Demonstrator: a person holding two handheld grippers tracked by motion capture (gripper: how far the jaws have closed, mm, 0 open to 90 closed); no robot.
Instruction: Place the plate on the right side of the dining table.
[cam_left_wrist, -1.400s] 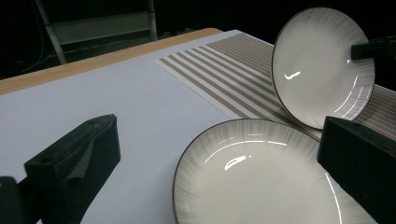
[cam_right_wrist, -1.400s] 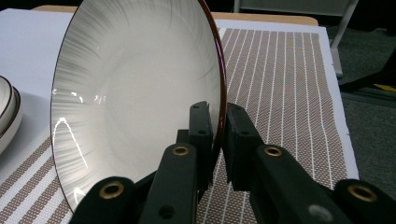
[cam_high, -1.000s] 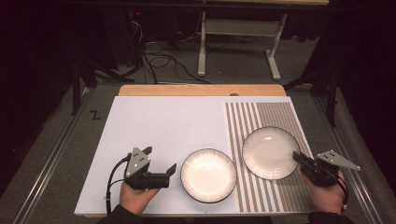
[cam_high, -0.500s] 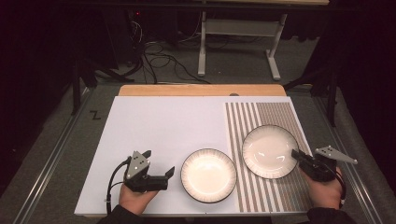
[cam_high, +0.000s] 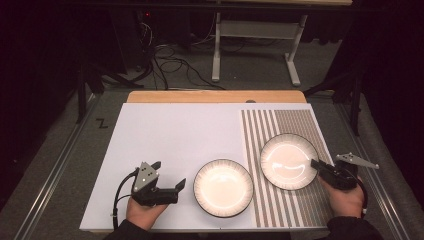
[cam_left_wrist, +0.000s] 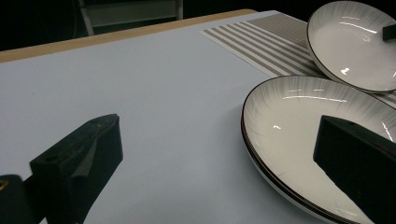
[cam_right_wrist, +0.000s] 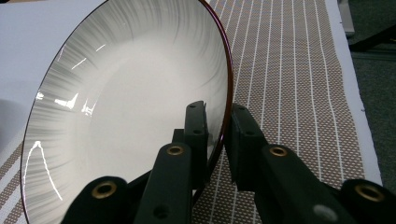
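Observation:
Two white plates with dark rims are on the table. The near plate (cam_high: 223, 187) (cam_left_wrist: 299, 116) lies flat on the white mat. My left gripper (cam_high: 179, 186) (cam_left_wrist: 219, 154) is open just left of it, one jaw over its rim, holding nothing. The far plate (cam_high: 289, 161) (cam_left_wrist: 355, 46) (cam_right_wrist: 130, 107) is over the striped mat (cam_high: 290, 125). My right gripper (cam_high: 316, 165) (cam_right_wrist: 219, 121) is shut on its right rim, one jaw inside and one outside. In the right gripper view this plate stands tilted off the mat.
The white mat (cam_high: 170, 135) covers the table's left and middle, and the striped mat (cam_right_wrist: 299, 70) its right part. A wooden edge (cam_high: 215, 96) runs along the back. Table legs and cables (cam_high: 170, 60) lie on the floor beyond.
The right gripper has shifted slightly left and away with the plate's rim still in it. The left gripper has barely moved.

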